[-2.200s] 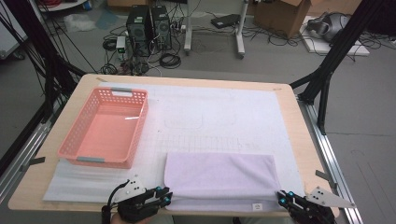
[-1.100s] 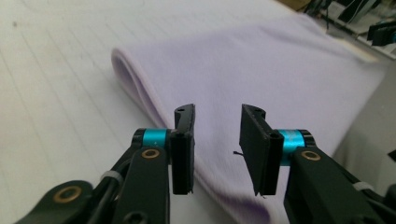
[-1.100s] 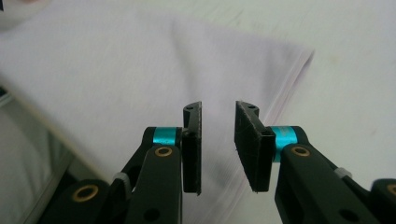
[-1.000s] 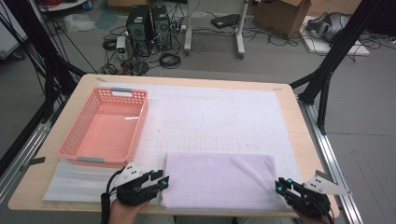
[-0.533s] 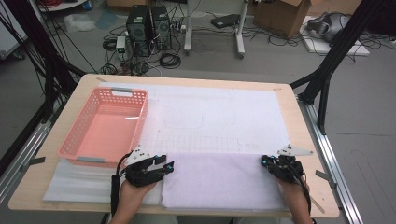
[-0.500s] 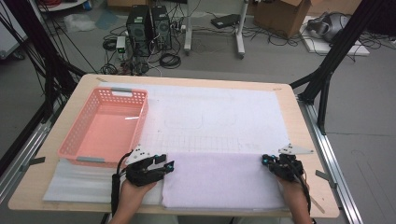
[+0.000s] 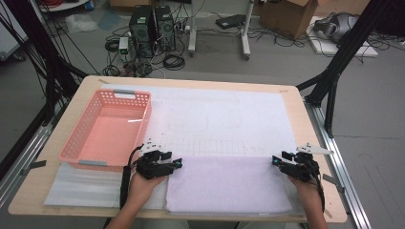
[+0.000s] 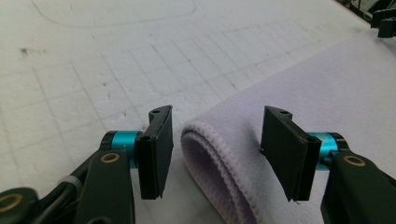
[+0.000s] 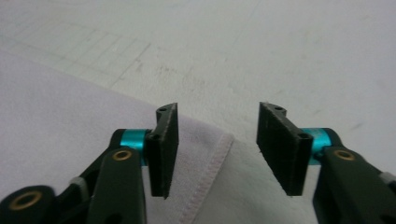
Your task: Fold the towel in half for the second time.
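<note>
High view: the wooden table (image 7: 305, 117) carries a white mat (image 7: 224, 119), with a pink basket (image 7: 107, 131) at its left. A folded lilac towel (image 7: 227, 186) lies along the mat's near edge. The left gripper (image 7: 168, 163) sits at the towel's far-left corner, jaws apart around the folded hem. The right gripper (image 7: 278, 162) sits at the far-right corner, jaws apart over it.

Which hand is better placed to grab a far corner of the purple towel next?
Left. The left tongs stand open with the towel's rolled corner between the jaws. The right tongs are open too, but the corner lies mostly beside one jaw.
</note>
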`<action>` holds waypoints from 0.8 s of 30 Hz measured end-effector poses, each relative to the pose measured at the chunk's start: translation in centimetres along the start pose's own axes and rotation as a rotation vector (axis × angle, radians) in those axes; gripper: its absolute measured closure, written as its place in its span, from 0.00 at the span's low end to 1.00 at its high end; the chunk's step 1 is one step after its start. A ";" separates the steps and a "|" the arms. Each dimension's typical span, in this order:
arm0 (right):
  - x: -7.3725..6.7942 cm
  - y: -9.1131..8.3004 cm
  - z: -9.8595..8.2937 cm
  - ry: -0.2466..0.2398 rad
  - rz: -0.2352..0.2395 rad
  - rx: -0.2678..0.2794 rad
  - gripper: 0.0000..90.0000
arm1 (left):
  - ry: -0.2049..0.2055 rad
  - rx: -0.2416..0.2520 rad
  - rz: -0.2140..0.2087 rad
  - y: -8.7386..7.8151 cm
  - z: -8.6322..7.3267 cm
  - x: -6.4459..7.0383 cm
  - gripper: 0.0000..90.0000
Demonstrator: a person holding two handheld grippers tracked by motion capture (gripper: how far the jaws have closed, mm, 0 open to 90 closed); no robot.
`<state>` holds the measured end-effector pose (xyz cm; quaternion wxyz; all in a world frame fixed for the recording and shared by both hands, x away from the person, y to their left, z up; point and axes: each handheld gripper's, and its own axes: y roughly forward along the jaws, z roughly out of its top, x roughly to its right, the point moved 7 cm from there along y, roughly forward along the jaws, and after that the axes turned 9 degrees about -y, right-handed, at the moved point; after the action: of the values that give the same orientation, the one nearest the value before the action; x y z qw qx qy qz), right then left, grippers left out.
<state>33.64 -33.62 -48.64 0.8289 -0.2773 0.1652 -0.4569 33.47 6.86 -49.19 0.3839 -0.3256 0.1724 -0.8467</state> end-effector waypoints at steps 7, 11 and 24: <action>-1.0 0.4 -0.3 -0.080 0.067 -0.047 0.90 | 0.062 -0.008 0.020 0.3 0.1 0.7 0.89; -0.5 0.2 0.5 -0.083 0.023 0.002 0.92 | 0.050 0.056 0.019 -0.2 2.0 0.6 0.90; 2.4 1.6 4.8 -0.054 -0.109 0.064 0.92 | 0.037 0.140 0.056 2.3 8.0 -1.3 0.90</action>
<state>38.48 -33.45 -45.91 0.8154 -0.2715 0.1125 -0.4987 40.79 6.01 -45.14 0.4259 -0.2775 0.1289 -0.8515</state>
